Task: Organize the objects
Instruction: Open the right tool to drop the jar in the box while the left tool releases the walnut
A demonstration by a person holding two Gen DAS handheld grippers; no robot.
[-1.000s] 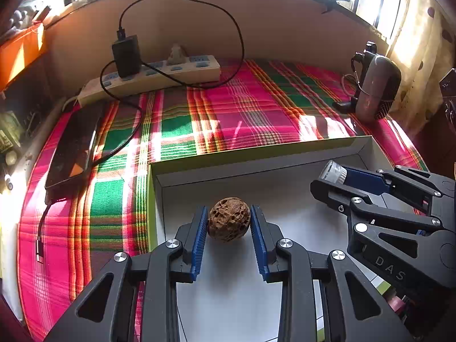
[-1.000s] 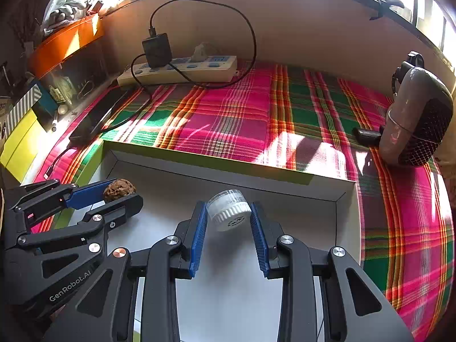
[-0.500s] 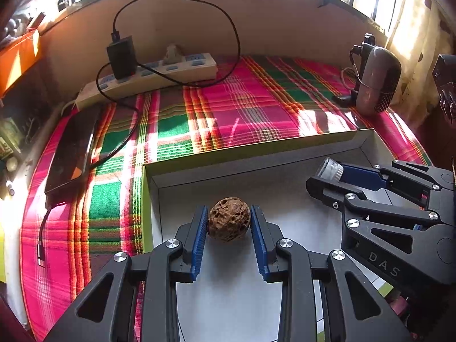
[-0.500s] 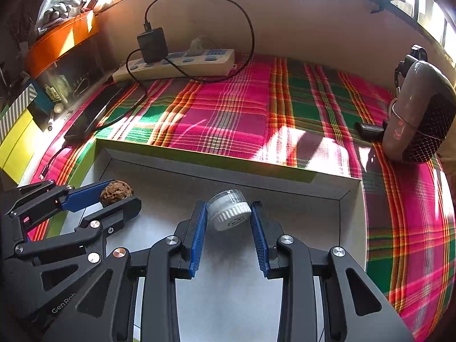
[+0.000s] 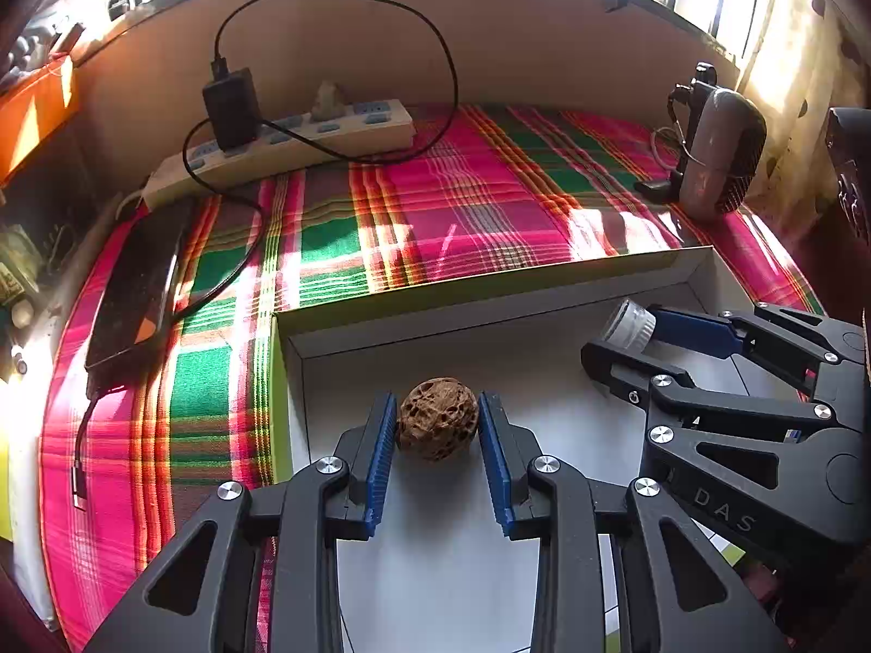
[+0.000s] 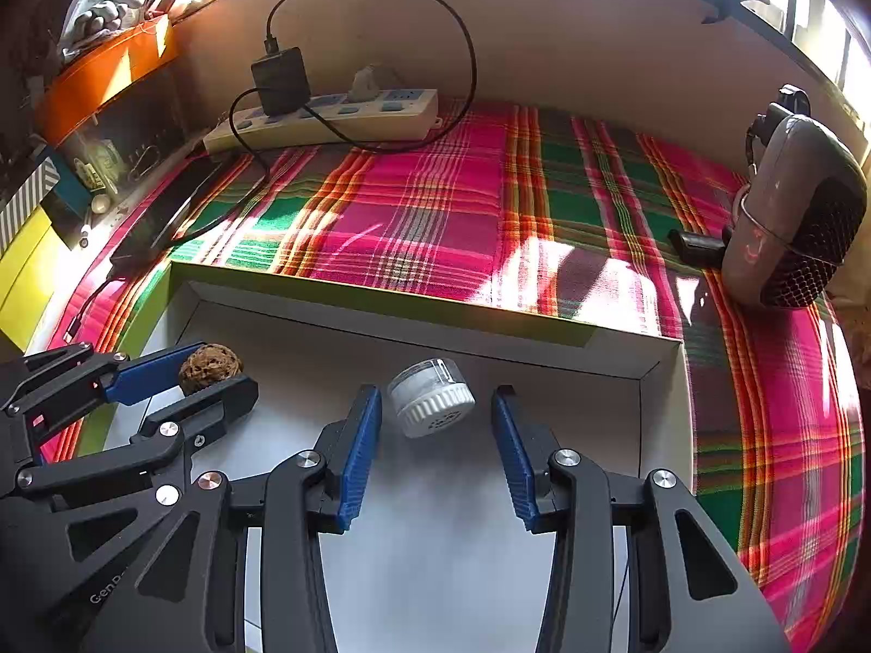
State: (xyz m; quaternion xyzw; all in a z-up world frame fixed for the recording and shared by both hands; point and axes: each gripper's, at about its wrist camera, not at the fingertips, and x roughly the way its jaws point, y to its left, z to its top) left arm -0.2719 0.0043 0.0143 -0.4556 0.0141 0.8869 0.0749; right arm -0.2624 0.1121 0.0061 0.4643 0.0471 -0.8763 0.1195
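My left gripper (image 5: 437, 424) is shut on a brown wrinkled walnut (image 5: 437, 418), low over the floor of a white box (image 5: 490, 294) with a green outer edge. My right gripper (image 6: 435, 424) is open, its pads apart from a small clear jar with a white ribbed cap (image 6: 430, 405) that lies tilted between them in the box. The jar also shows in the left wrist view (image 5: 629, 321), and the walnut in the right wrist view (image 6: 209, 360). The box's far wall (image 6: 413, 315) stands just beyond both grippers.
The box rests on a pink and green plaid cloth (image 5: 435, 207). A power strip (image 5: 283, 147) with a black charger (image 5: 231, 106) and cable lies at the back. A black phone (image 5: 136, 283) lies left. A grey speaker-like device (image 6: 789, 212) stands right.
My right gripper has opened and the jar now lies loose between its pads. The left gripper still holds the walnut, with the box's far wall a little farther off.
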